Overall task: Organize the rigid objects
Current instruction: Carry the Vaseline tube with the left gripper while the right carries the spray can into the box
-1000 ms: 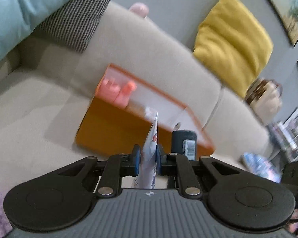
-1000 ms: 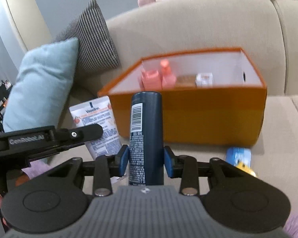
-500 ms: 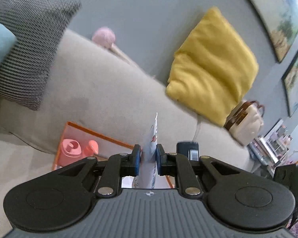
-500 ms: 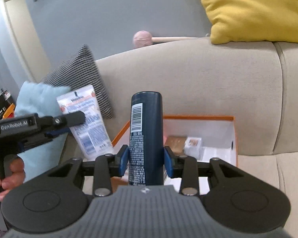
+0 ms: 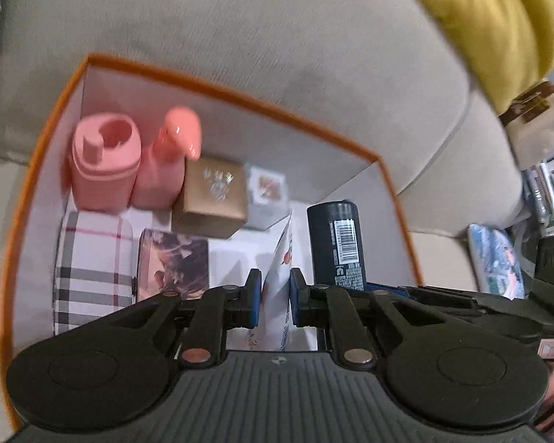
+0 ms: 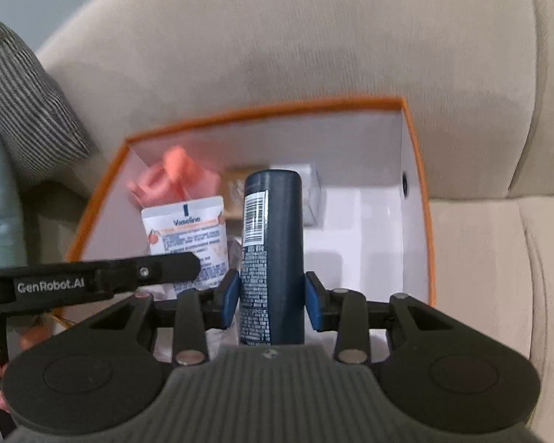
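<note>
An orange box point(image 5: 240, 94) with a white inside sits on the beige sofa. My left gripper point(image 5: 273, 297) is shut on a flat white lotion tube point(image 5: 282, 254), seen edge-on, held over the box's open top. My right gripper point(image 6: 271, 295) is shut on a dark blue spray can point(image 6: 271, 243) with a barcode, upright over the same box point(image 6: 269, 109). The can point(image 5: 338, 243) also shows just right of the tube in the left wrist view. The tube point(image 6: 188, 232) hangs left of the can in the right wrist view.
Inside the box stand two pink bottles point(image 5: 105, 164), a brown carton point(image 5: 216, 193), a small white carton point(image 5: 267, 192), a plaid case point(image 5: 92, 269) and a picture box point(image 5: 173, 258). A yellow cushion point(image 5: 498, 26) and striped cushion point(image 6: 22, 110) lean on the sofa back.
Both grippers carried their items forward and tipped downward, from in front of the box to over its open top. Both grips stayed the same.
</note>
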